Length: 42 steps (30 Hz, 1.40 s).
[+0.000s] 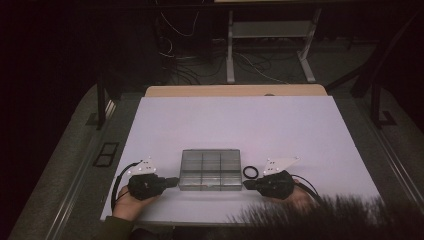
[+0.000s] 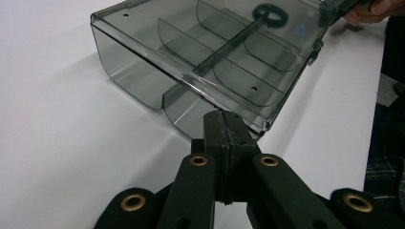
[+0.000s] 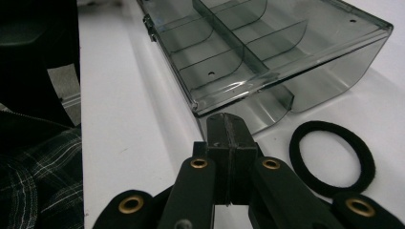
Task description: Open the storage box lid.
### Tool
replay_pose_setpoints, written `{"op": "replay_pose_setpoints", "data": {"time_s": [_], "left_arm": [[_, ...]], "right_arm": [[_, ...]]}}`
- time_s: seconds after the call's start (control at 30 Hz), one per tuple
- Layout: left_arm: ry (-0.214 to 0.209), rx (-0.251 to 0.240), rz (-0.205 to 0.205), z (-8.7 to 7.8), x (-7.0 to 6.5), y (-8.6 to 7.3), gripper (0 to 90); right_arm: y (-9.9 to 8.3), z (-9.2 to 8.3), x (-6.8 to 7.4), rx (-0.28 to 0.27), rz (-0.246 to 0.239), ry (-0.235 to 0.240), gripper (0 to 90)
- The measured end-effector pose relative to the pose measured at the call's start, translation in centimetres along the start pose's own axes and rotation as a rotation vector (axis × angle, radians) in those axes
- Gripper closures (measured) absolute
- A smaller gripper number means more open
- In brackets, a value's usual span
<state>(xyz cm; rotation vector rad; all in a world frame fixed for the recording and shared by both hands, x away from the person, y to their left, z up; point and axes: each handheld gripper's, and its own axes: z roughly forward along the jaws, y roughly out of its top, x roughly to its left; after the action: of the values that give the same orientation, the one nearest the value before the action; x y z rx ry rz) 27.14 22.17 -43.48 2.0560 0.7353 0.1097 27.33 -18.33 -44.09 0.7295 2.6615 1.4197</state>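
A clear smoky-grey compartment box (image 1: 209,170) with its lid closed lies near the front middle of the white table (image 1: 235,125). My left gripper (image 1: 172,181) is shut, and its tips (image 2: 223,119) rest at the box's left end (image 2: 205,57) with nothing between them. From the other side, my right gripper (image 1: 246,184) is also shut, its tips (image 3: 228,121) against the right end of the box (image 3: 267,47). A black fabric ring (image 1: 250,172) lies flat on the table beside the box's right end, just right of my right jaws (image 3: 332,157). It also shows through the box as a ring (image 2: 271,14).
A wooden board edge (image 1: 235,91) runs along the table's far side. Cables and metal stand legs (image 1: 230,50) sit on the floor beyond. A black frame (image 1: 105,154) lies left of the table. A plaid sleeve (image 3: 38,176) is near the front edge.
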Motion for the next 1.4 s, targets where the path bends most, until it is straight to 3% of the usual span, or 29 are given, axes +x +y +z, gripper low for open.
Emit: {"op": "replay_pose_setpoints", "data": {"time_s": [0.33,0.53,0.7,1.4], "left_arm": [[-0.004,0.002,-0.004,-0.02,0.04,0.01,88.9],[-0.008,0.001,-0.006,0.0,0.06,-0.01,88.9],[-0.009,0.0,-0.007,0.03,0.04,0.01,88.9],[-0.022,-0.014,-0.031,0.08,0.38,-0.09,89.0]], "right_arm": [[0.1,-0.06,0.09,-0.01,-0.003,0.012,88.6],[-0.05,0.28,0.12,0.023,-0.012,-0.008,88.6],[0.11,-0.09,0.03,-0.014,-0.003,0.006,88.6],[0.11,-0.06,0.02,-0.015,-0.001,0.007,88.7]]}}
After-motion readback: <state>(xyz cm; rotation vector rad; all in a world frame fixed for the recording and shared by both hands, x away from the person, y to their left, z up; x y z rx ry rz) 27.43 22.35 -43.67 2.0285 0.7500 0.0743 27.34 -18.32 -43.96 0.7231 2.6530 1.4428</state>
